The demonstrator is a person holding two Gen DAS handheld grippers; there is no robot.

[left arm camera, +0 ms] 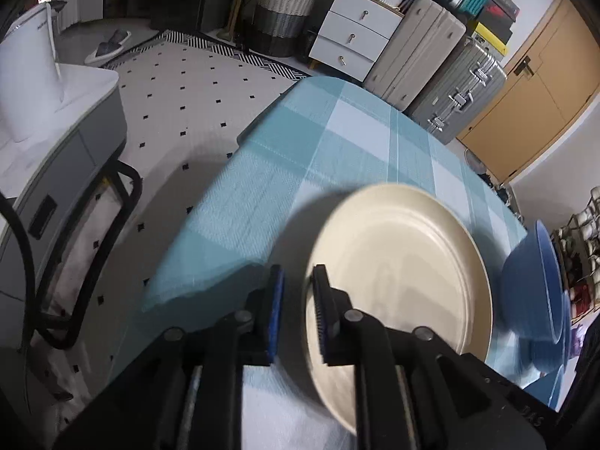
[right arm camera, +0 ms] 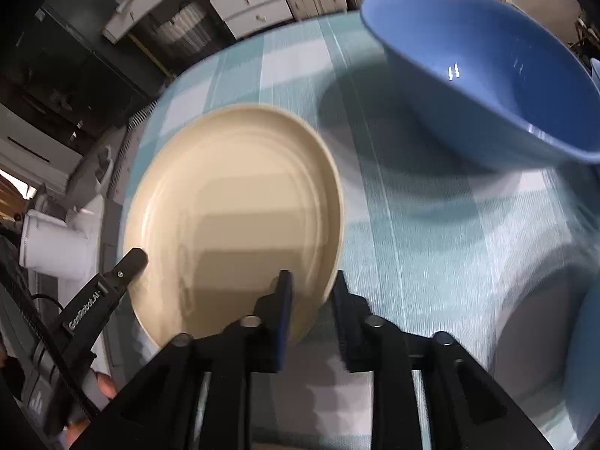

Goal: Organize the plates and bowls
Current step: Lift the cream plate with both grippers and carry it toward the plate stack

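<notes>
A cream plate (left arm camera: pixel 397 273) (right arm camera: pixel 232 210) lies on the teal checked tablecloth (left arm camera: pixel 300 157). My left gripper (left arm camera: pixel 299 311) straddles the plate's near-left rim: one pad is over the plate, the other outside, with a gap on both sides, so it is open. My right gripper (right arm camera: pixel 312 300) straddles the opposite rim the same way, open, its pads off the plate. The left gripper's finger (right arm camera: pixel 127 266) shows at the plate's far side in the right wrist view. A blue bowl (right arm camera: pixel 487 86) (left arm camera: pixel 528 292) sits tilted just beyond the plate.
More blue dishes (right arm camera: pixel 588 337) lie at the right edge of the table. The table's left edge (left arm camera: pixel 210 202) drops to a dotted floor. A grey cabinet (left arm camera: pixel 56 157), a woven basket (left arm camera: pixel 281 18), white drawers (left arm camera: pixel 356 33) and suitcases (left arm camera: pixel 461 93) ring the table.
</notes>
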